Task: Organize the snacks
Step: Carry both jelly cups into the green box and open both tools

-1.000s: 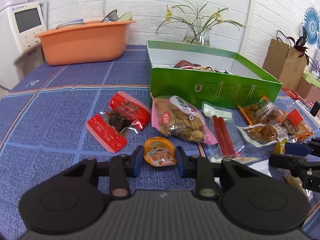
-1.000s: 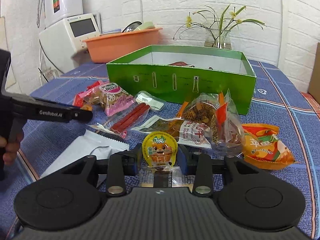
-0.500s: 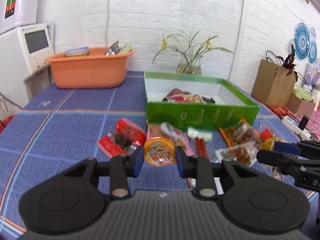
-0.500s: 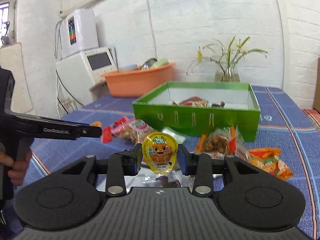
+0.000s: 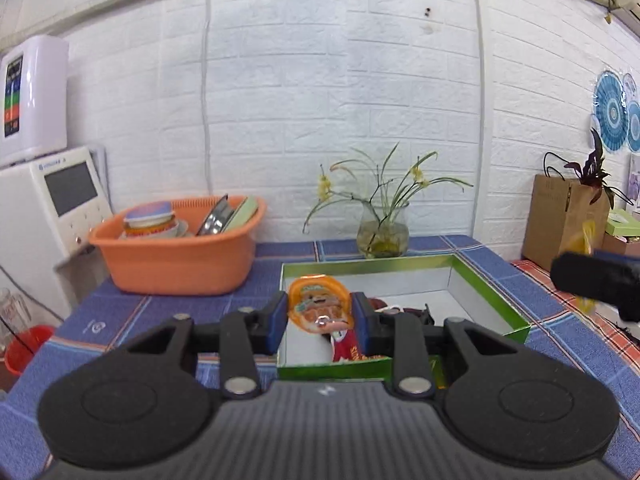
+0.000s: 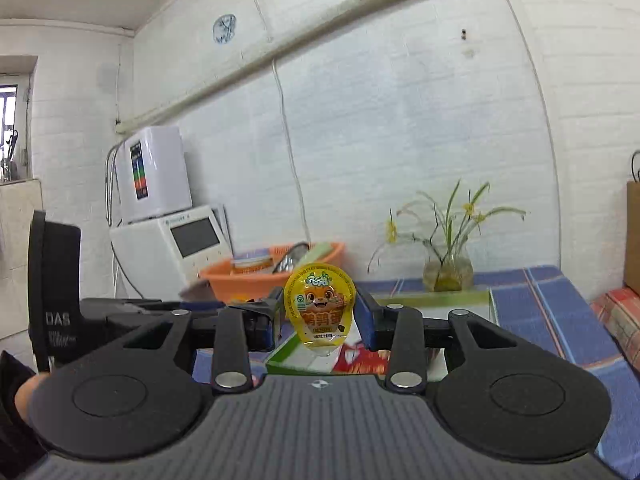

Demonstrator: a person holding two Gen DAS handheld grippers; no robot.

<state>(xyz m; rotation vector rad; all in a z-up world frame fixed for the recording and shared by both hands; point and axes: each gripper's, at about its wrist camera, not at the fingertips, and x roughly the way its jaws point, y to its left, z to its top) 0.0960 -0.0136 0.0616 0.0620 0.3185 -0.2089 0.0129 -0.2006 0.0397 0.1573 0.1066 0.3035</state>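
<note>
My left gripper (image 5: 320, 314) is shut on an orange jelly cup (image 5: 319, 309) and holds it above the near left part of the green box (image 5: 488, 300). Several snacks, one a red packet (image 5: 347, 350), lie inside the box. My right gripper (image 6: 319, 314) is shut on a yellow jelly cup (image 6: 319, 307) and holds it up over the box (image 6: 440, 301). The right gripper shows as a black bar at the right edge of the left wrist view (image 5: 596, 280). The left gripper shows at the left of the right wrist view (image 6: 120, 316).
An orange basin (image 5: 176, 256) with dishes stands at the back left of the blue tablecloth (image 5: 120, 312). A glass vase with flowers (image 5: 382, 232) stands behind the box. A white appliance (image 5: 48, 208) is at far left, a paper bag (image 5: 564, 220) at right.
Both grippers have risen from the table and moved forward over the green box, each still holding its jelly cup. The loose snacks on the cloth have dropped out of view.
</note>
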